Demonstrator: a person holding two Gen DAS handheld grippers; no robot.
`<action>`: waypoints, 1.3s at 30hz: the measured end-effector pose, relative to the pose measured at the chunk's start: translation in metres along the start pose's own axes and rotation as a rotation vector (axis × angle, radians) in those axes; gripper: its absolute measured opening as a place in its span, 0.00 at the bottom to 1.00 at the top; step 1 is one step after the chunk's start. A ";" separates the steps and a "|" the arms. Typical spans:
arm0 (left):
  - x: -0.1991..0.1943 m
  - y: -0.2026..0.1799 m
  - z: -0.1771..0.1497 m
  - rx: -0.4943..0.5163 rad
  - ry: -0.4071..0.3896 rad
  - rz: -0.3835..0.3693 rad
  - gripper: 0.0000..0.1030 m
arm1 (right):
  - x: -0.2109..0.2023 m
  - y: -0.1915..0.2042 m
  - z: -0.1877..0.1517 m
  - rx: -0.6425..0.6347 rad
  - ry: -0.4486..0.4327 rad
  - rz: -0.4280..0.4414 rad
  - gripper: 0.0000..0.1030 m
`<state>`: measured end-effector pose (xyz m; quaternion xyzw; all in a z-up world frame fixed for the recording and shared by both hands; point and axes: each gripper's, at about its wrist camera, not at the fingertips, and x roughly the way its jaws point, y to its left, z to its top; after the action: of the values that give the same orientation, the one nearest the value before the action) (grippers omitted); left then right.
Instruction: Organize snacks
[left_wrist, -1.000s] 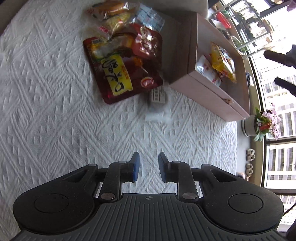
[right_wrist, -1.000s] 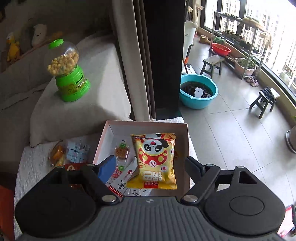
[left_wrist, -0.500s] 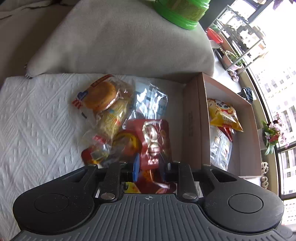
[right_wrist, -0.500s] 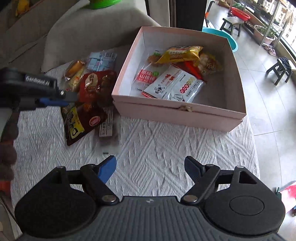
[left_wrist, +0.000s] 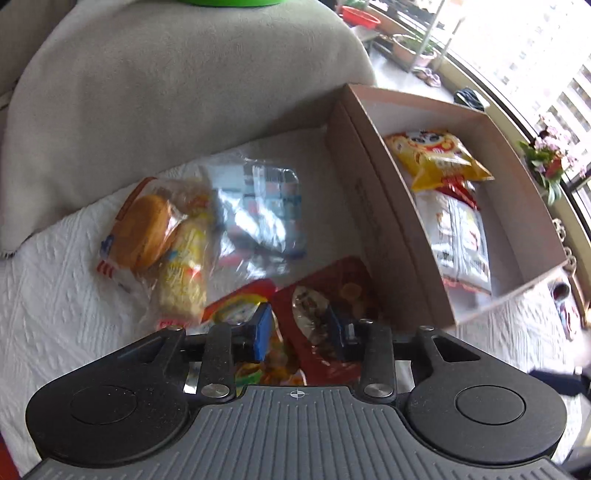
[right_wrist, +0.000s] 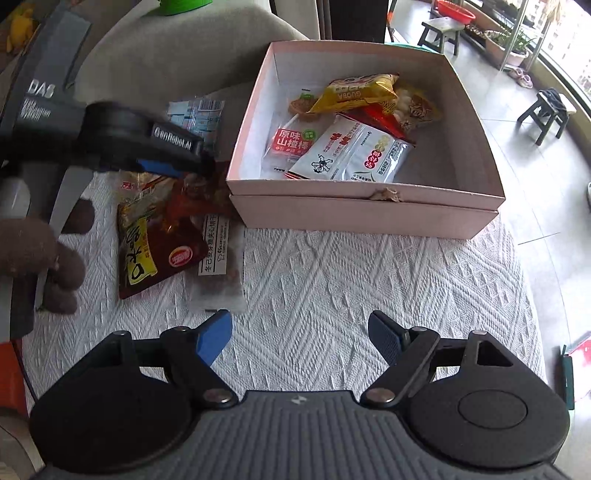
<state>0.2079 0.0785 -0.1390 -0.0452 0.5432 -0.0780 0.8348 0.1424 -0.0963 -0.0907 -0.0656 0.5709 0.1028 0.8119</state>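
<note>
Holding the left gripper (left_wrist: 299, 328) low over the snack pile, we have its jaws narrowly parted around a dark red snack packet (left_wrist: 325, 314), whether gripping it we cannot tell. Our right gripper (right_wrist: 301, 338) hovers over the white tablecloth (right_wrist: 369, 277), jaws wide and empty. At its 12 o'clock sits the pink box (right_wrist: 362, 214) with a yellow Guoba bag (right_wrist: 354, 90); at 10 o'clock, loose packets.

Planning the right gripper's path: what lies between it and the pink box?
Only bare white tablecloth between right gripper and pink box, shown in the right wrist view.
</note>
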 end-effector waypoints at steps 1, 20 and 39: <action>-0.006 0.007 -0.009 0.010 0.003 -0.001 0.40 | 0.002 0.003 0.003 -0.007 -0.004 0.003 0.79; -0.055 0.111 -0.057 -0.418 -0.006 -0.169 0.38 | 0.054 0.081 0.019 -0.247 0.026 -0.020 0.34; -0.001 -0.017 -0.029 0.000 0.090 -0.144 0.38 | 0.032 -0.006 -0.063 -0.013 0.113 -0.057 0.81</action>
<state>0.1796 0.0626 -0.1477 -0.0805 0.5753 -0.1397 0.8019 0.0969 -0.1130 -0.1422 -0.0929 0.6129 0.0798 0.7806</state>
